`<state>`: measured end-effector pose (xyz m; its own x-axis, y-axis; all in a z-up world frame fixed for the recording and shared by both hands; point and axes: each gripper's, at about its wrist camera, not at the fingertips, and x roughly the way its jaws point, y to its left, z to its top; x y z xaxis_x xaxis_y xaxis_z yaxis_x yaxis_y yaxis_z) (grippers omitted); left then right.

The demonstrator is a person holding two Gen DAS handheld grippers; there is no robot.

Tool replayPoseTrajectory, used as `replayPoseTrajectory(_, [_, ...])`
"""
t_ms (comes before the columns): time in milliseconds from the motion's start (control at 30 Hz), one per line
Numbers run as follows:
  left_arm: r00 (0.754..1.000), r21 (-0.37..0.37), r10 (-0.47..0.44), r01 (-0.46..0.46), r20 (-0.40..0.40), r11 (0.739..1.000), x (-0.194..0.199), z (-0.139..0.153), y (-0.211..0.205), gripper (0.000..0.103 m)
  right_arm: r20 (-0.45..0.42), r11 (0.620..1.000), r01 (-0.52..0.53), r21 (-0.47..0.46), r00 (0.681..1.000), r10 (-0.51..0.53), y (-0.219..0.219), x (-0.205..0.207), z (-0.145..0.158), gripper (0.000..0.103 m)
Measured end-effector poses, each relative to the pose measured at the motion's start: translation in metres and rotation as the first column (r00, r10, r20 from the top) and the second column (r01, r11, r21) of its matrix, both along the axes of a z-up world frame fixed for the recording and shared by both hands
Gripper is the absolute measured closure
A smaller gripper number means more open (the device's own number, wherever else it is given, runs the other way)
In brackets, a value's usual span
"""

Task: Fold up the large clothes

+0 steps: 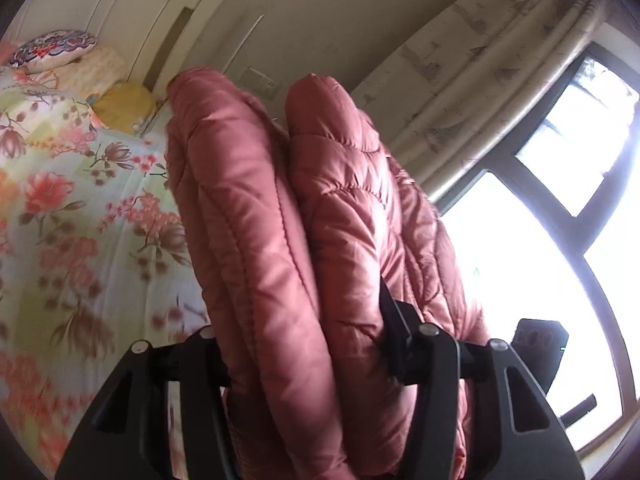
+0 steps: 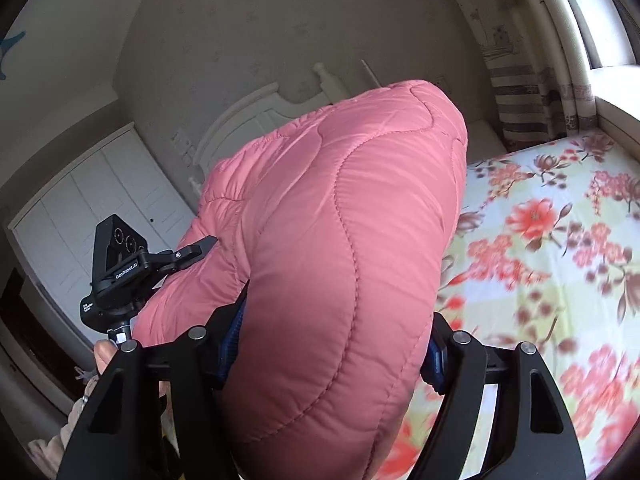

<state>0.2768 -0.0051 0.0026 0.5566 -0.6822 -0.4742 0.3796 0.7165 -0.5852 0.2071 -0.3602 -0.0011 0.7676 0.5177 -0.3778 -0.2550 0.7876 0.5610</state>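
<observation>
A pink quilted puffer jacket fills the middle of the left wrist view, bunched in two thick folds and lifted above the bed. My left gripper is shut on it; the folds hide most of its left finger. In the right wrist view the same jacket bulges up between the fingers of my right gripper, whose blue pads press into its sides. The left gripper's body shows at the jacket's far left edge, held by a hand.
The bed's floral sheet lies below and to the right. Pillows and a yellow cushion sit by the white headboard. Curtains and a bright window are on one side, white doors on the other.
</observation>
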Motion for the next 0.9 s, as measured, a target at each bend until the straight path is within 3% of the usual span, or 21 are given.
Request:
replayPoseTrajectory(100, [0.986,0.067,0.059,-0.049,-0.153,0.997,0.04,-0.051,-0.018,0.046,-0.105,0.999,0.024,-0.048,0.994,-0.029,-0.007,0.031,-0.03,0.03])
replayPoseTrajectory(133, [0.974,0.116,0.091,-0.068,-0.209,0.991,0.053,-0.074,-0.021,0.031,-0.162,0.996,0.03,-0.079,0.986,-0.043,-0.011,0.04,-0.046,0.026])
replayPoseTrajectory(167, [0.967,0.111,0.113,-0.089,-0.228,0.99,0.059,-0.088,-0.02,0.02,-0.235,0.993,0.039,-0.107,0.97,-0.063,-0.014,0.048,-0.066,0.022])
replayPoseTrajectory(267, [0.96,0.031,0.096,-0.092,-0.261,0.995,0.061,-0.101,-0.011,0.017,-0.244,0.995,0.061,-0.078,0.966,-0.078,-0.017,0.041,-0.078,0.018])
replayPoseTrajectory(300, [0.962,0.047,0.097,-0.088,-0.256,0.995,0.06,-0.099,-0.011,0.016,-0.238,0.993,0.07,-0.099,0.967,-0.092,-0.015,0.036,-0.072,0.016])
replayPoseTrajectory(367, [0.969,0.098,0.111,-0.091,-0.221,0.991,0.062,-0.09,-0.011,0.014,-0.168,0.969,0.146,-0.201,0.969,-0.181,-0.008,0.016,-0.049,0.015])
replayPoseTrajectory(433, [0.971,0.113,0.114,-0.092,-0.211,0.989,0.064,-0.086,-0.012,0.014,-0.035,0.938,0.227,-0.263,0.969,-0.244,0.001,-0.005,-0.022,0.014])
replayPoseTrajectory(500, [0.969,0.102,0.121,-0.101,-0.213,0.99,0.062,-0.085,-0.012,0.014,0.098,0.927,0.225,-0.3,0.974,-0.205,0.024,-0.027,0.004,0.014])
replayPoseTrajectory(567, [0.969,0.102,0.135,-0.115,-0.208,0.988,0.06,-0.083,-0.012,0.014,0.139,0.905,0.185,-0.382,0.98,-0.142,0.055,-0.034,0.012,0.015])
replayPoseTrajectory(700, [0.971,0.213,0.208,-0.181,-0.116,0.96,0.035,-0.051,-0.003,0.015,0.097,0.815,0.088,-0.572,0.995,-0.04,0.119,-0.021,-0.014,0.031])
replayPoseTrajectory(800, [0.945,0.293,0.315,-0.328,0.093,0.898,0.014,0.006,0.005,0.016,0.072,0.736,0.073,-0.673,0.997,-0.033,0.149,-0.015,-0.046,0.031])
replayPoseTrajectory(833, [0.939,0.291,0.32,-0.343,0.126,0.893,0.011,0.019,0.005,0.016,0.08,0.716,0.081,-0.693,0.996,-0.036,0.154,-0.014,-0.052,0.031])
replayPoseTrajectory(900, [0.932,0.287,0.304,-0.352,0.199,0.891,0.009,0.052,-0.004,0.014,0.073,0.719,0.083,-0.69,0.996,-0.044,0.155,-0.012,-0.054,0.031])
